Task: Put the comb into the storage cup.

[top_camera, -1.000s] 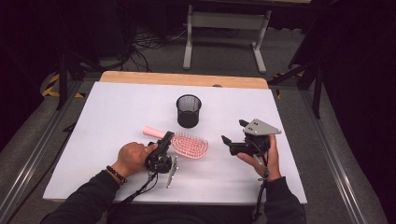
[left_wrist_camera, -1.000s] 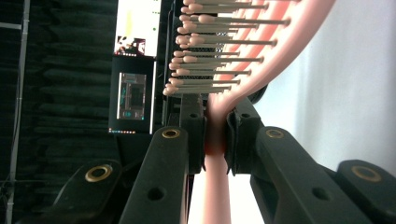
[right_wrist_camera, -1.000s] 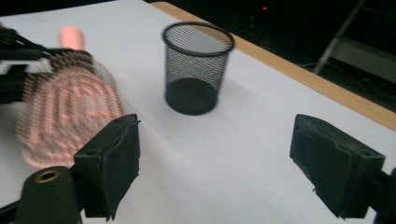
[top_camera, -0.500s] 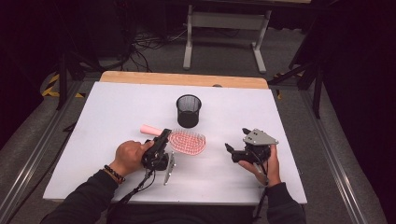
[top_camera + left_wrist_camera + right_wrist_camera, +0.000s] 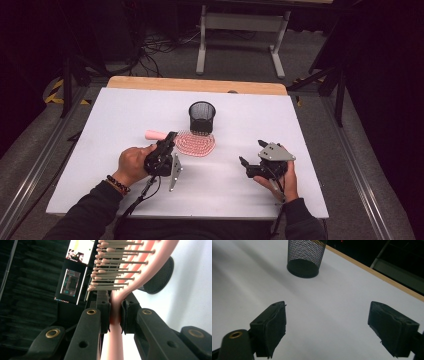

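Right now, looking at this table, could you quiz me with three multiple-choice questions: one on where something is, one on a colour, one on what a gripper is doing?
1. Where does the black mesh cup stand?
A. near the table's middle, just beyond the brush head
B. at the near right corner
C. on the floor

2. What colour is the hairbrush?
A. blue
B. pink
C. green

3. What is the left gripper doing?
A. hanging open over bare table
B. gripping the cup
C. clamping the brush's handle

Answers: 1 A, the high view shows the cup right behind the brush head. 2 B, handle and head are pink. 3 C, the left gripper view shows both pads pressed on the pink handle.
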Demonstrator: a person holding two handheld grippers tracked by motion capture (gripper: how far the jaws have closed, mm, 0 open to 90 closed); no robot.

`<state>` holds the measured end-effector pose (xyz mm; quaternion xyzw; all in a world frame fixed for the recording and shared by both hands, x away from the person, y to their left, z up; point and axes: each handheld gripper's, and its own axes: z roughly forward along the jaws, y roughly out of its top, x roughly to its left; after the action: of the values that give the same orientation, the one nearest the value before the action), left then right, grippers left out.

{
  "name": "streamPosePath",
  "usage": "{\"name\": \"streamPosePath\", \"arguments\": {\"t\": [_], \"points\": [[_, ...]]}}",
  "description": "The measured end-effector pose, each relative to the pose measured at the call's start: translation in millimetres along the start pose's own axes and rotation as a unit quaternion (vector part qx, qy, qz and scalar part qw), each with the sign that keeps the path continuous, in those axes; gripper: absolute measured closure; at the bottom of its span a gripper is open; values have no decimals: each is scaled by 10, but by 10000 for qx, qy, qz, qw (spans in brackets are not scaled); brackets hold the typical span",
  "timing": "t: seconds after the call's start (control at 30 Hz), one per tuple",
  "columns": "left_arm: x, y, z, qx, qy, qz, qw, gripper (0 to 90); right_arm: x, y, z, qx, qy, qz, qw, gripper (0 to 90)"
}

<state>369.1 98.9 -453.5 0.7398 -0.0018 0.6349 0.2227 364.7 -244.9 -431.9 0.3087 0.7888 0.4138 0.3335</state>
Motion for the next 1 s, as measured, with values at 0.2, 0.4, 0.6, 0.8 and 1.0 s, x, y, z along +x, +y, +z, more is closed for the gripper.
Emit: {"name": "streamPosePath", "arguments": {"t": [0.2,0.4,0.6,0.8,1.0], "points": [[68,-23,-12,11,4,-262,9997,800,24,-12,2,-9,-16,-64,10000,161],[144,-51,-13,-57,-28,-475,9988,799,31,-31,20,41,-4,-67,10000,159],[232,-79,-12,-88,-232,-958,9951,800,44,-43,27,37,-1,-88,10000,156],[359,-114,-3,-224,-343,-1463,9884,800,52,-53,38,38,12,-84,10000,156],[493,-160,21,-361,-675,-2213,9722,800,69,-59,65,94,17,-82,9999,156]]}}
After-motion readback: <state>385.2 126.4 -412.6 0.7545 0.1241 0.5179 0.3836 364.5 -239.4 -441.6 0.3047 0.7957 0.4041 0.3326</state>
